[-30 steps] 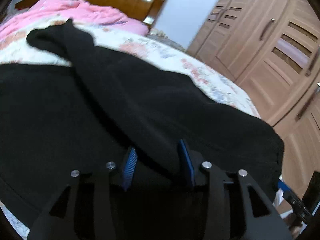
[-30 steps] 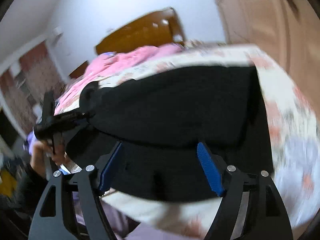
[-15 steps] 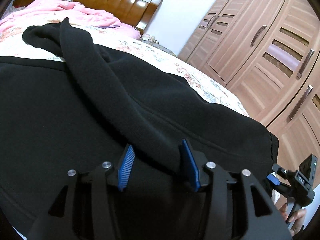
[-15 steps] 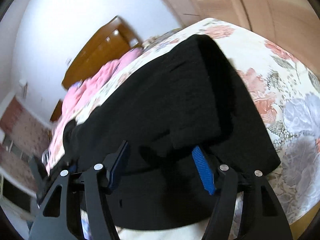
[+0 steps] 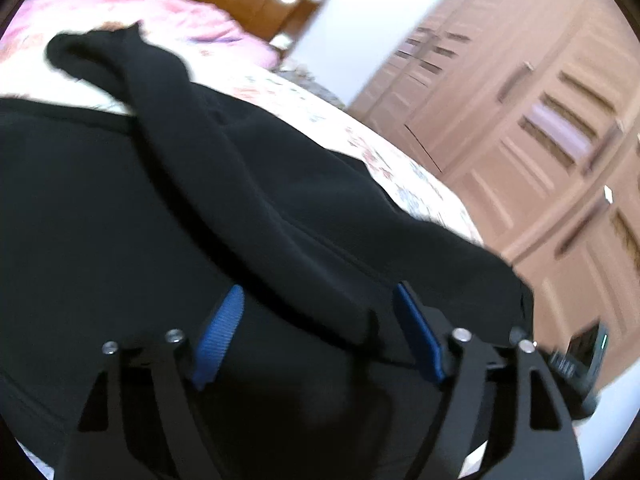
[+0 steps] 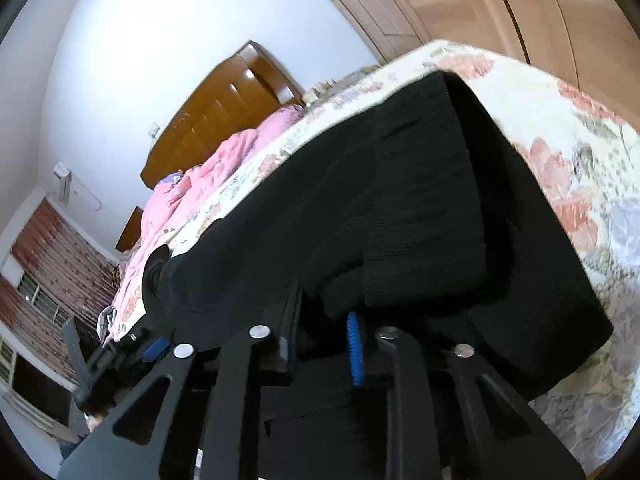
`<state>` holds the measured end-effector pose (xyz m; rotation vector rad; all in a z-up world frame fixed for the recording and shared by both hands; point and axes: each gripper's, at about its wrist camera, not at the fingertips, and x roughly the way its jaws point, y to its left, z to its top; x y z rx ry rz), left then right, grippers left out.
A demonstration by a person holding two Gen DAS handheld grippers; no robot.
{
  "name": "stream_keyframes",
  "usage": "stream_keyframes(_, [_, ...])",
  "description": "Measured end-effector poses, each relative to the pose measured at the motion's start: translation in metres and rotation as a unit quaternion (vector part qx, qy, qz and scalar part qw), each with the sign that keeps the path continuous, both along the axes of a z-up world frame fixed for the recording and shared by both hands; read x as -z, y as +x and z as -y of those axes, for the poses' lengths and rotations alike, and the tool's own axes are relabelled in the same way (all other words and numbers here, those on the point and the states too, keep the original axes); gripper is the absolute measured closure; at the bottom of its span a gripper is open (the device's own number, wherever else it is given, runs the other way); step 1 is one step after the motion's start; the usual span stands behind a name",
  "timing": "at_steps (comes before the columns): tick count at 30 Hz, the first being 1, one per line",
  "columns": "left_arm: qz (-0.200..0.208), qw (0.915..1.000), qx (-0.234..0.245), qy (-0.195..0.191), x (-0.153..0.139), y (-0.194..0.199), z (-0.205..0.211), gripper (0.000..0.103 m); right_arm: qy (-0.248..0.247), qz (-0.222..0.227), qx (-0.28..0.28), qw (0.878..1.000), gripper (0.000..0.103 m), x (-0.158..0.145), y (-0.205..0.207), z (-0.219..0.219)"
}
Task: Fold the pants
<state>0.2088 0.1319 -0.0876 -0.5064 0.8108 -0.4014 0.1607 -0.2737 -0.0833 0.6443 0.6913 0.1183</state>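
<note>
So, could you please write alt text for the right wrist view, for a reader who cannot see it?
The right gripper, jaws nearly together, pinches a fold of the black fleece pants spread on a floral bedsheet. Behind lie a pink quilt and a brown wooden headboard.

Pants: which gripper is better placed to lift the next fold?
Right, probably: the right gripper pinches the black pants at an edge, while the left gripper stands open around a fold.
</note>
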Motion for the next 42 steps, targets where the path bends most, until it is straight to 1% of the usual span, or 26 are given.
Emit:
stream_keyframes(1, [-0.009,0.9998,-0.01,-0.018,-0.003,0.006,-0.009,0.025,-0.003,0.007,-0.002,1.0,0.085,-0.001,-0.002,0.0])
stream_keyframes(3, [-0.018,0.9991,-0.02,-0.032,-0.007,0.015,-0.019,0.025,-0.008,0.017,-0.006,1.0,0.085,-0.002,-0.004,0.0])
stream_keyframes(7, [-0.038,0.9987,-0.033,-0.009,-0.013,0.046,-0.021,0.027,-0.006,0.024,-0.013,1.0,0.085,-0.004,-0.008,0.006])
stream_keyframes(8, [-0.049,0.9979,-0.041,-0.014,-0.011,0.052,-0.023,0.035,-0.004,0.025,-0.014,1.0,0.085,-0.005,-0.008,0.007])
stream_keyframes(9, [-0.065,0.9962,-0.052,-0.026,-0.007,0.06,-0.027,0.049,-0.002,0.025,-0.016,1.0,0.086,-0.006,-0.007,0.008])
stream_keyframes(10, [-0.083,0.994,-0.064,-0.031,-0.004,0.066,-0.031,0.089,-0.001,0.027,-0.017,0.999,0.086,-0.008,-0.011,0.012])
stream_keyframes(11, [-0.087,0.9933,-0.067,-0.037,-0.003,0.067,-0.037,0.091,-0.002,0.029,-0.019,0.999,0.087,-0.011,-0.011,0.013])
stream_keyframes(12, [-0.078,0.9935,-0.066,-0.05,-0.007,0.066,-0.039,0.091,-0.001,0.033,-0.023,0.999,0.087,-0.015,-0.009,0.014])
stream_keyframes(13, [-0.057,0.995,-0.067,-0.046,-0.019,0.06,-0.039,0.092,0.0,0.036,-0.027,0.999,0.089,-0.018,-0.009,0.016])
stream_keyframes(15, [0.01,0.9972,-0.074,-0.002,-0.057,0.039,-0.033,0.092,-0.001,0.046,-0.032,0.998,0.096,-0.031,-0.004,0.021])
stream_keyframes(17, [0.08,0.9935,-0.076,0.027,-0.102,0.008,-0.026,0.092,0.009,0.071,-0.032,0.997,0.095,-0.049,-0.003,0.032])
stream_keyframes(19, [0.121,0.9891,-0.071,0.044,-0.126,-0.019,-0.022,0.091,0.028,0.1,-0.032,0.994,0.095,-0.068,-0.009,0.045])
stream_keyframes(21, [0.143,0.9855,-0.063,0.067,-0.131,-0.053,-0.016,0.091,0.031,0.114,-0.04,0.992,0.095,-0.077,-0.021,0.053])
stream_keyframes(22, [0.141,0.9854,-0.06,0.075,-0.123,-0.067,-0.015,0.091,0.03,0.111,-0.046,0.992,0.095,-0.075,-0.03,0.057])
stream_keyframes(24, [0.113,0.9867,-0.059,0.101,-0.09,-0.094,-0.014,0.09,0.03,0.087,-0.059,0.994,0.096,-0.061,-0.044,0.06])
stream_keyframes(25, [0.092,0.9877,-0.058,0.112,-0.069,-0.099,-0.013,0.09,0.026,0.062,-0.066,0.995,0.096,-0.043,-0.051,0.059])
stream_keyframes(27, [0.02,0.9935,-0.042,0.104,-0.017,-0.096,-0.014,0.09,0.019,0.001,-0.066,0.998,0.096,-0.002,-0.056,0.059])
stream_keyframes(28, [0.006,0.9939,-0.043,0.101,-0.003,-0.1,-0.014,0.09,0.028,-0.013,-0.058,0.998,0.096,0.011,-0.056,0.061])
stream_keyframes(29, [0.013,0.9935,-0.046,0.104,0.006,-0.103,-0.016,0.089,0.041,-0.018,-0.052,0.998,0.096,0.021,-0.058,0.063])
stream_keyframes(31, [0.03,0.9908,-0.041,0.125,0.005,-0.108,-0.013,0.089,0.037,-0.015,-0.049,0.998,0.096,0.024,-0.061,0.063])
stream_keyframes(33, [0.04,0.9917,-0.043,0.115,-0.006,-0.112,-0.013,0.09,0.026,-0.008,-0.051,0.998,0.096,0.017,-0.061,0.061])
stream_keyframes(35, [0.055,0.9919,-0.044,0.105,-0.021,-0.118,-0.014,0.09,0.02,0.016,-0.053,0.998,0.096,0.003,-0.065,0.06])
stream_keyframes(37, [0.075,0.9898,-0.039,0.114,-0.034,-0.124,-0.006,0.09,0.003,0.031,-0.052,0.998,0.096,-0.01,-0.074,0.056])
stream_keyframes(38, [0.083,0.9876,-0.034,0.129,-0.037,-0.126,-0.003,0.09,-0.008,0.031,-0.048,0.998,0.096,-0.013,-0.078,0.056])
stream_keyframes(40, [0.074,0.9864,-0.026,0.144,-0.031,-0.123,-0.003,0.089,-0.01,0.006,-0.042,0.999,0.096,-0.001,-0.077,0.058])
stream_keyframes(42, [0.032,0.9907,-0.022,0.13,-0.007,-0.112,-0.005,0.089,0.011,-0.028,-0.035,0.999,0.097,0.027,-0.07,0.065])
